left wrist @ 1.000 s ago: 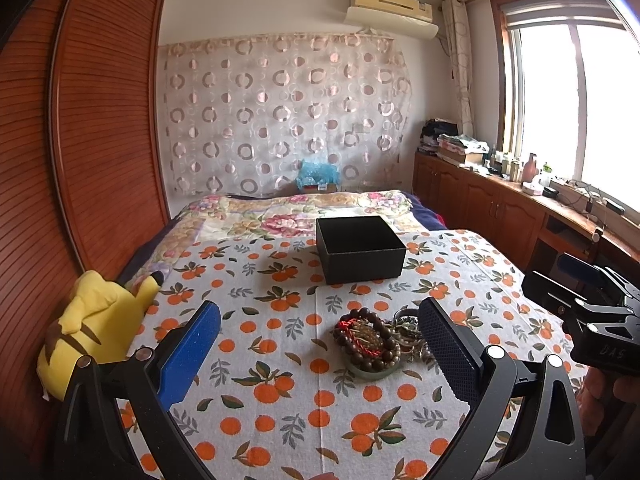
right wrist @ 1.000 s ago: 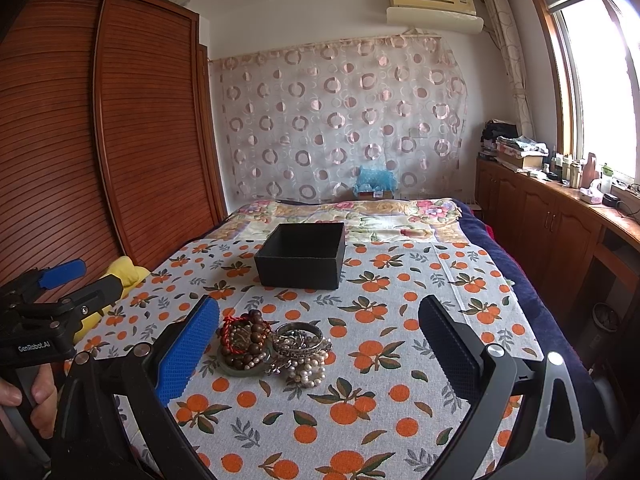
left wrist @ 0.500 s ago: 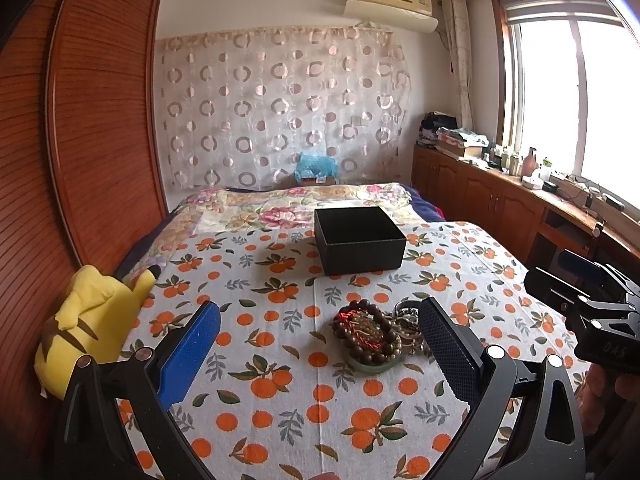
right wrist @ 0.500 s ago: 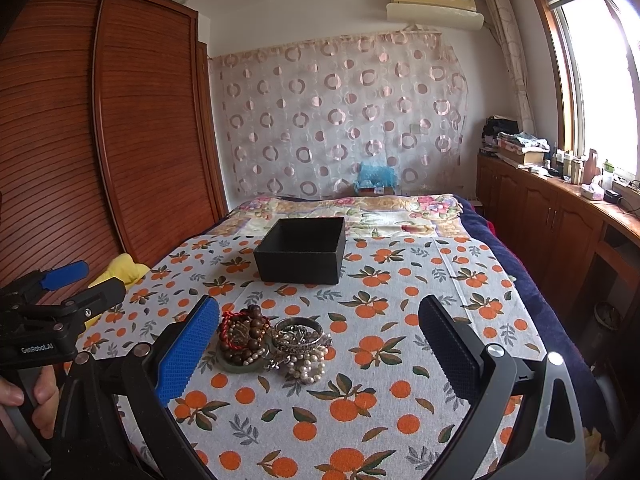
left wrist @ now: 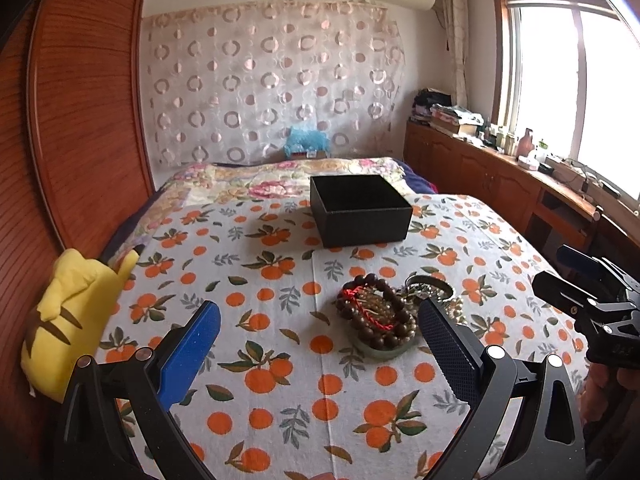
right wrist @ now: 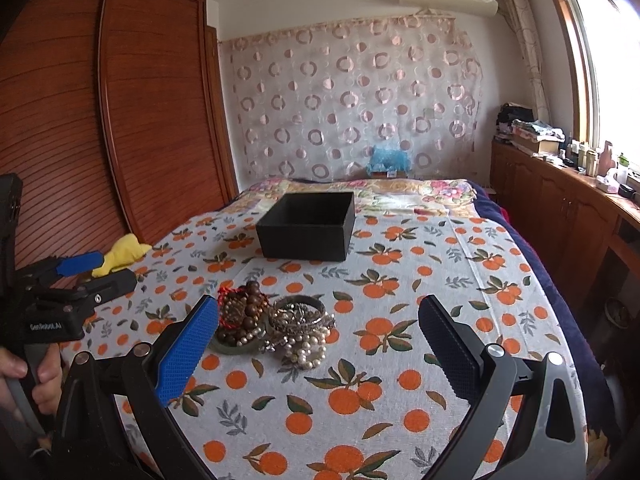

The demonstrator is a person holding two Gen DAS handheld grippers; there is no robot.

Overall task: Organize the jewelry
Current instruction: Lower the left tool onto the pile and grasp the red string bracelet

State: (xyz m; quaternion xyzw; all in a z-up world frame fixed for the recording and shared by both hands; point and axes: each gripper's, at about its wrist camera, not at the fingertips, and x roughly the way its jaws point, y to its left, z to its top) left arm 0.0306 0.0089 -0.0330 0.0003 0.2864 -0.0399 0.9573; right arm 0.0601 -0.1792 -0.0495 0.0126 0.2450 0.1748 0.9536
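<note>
Jewelry [right wrist: 276,324] sits heaped on the orange-print cloth [right wrist: 400,320] just ahead of both my claws, and nothing has been lifted from it yet. My right claw [right wrist: 318,356] hangs above the cloth with its fingers spread wide and nothing between them, its blue pad [right wrist: 186,354] close beside the heap; I judge it is held wide so that it can come down around a single piece. My left claw [left wrist: 318,354] is spread and empty too, with the dark wooden beads [left wrist: 376,316] just inside its right-hand finger. On the window side of those beads lie the metal bangles [right wrist: 298,310] and the pearl strand [right wrist: 308,350], all touching, so I expect pieces to drag one another. Beyond the heap, well apart from it, stands the black box [right wrist: 306,226], open-topped, which I take to be where each piece goes. A yellow plush toy [left wrist: 66,312] lies at the cloth's wardrobe-side edge, out of the way.
</note>
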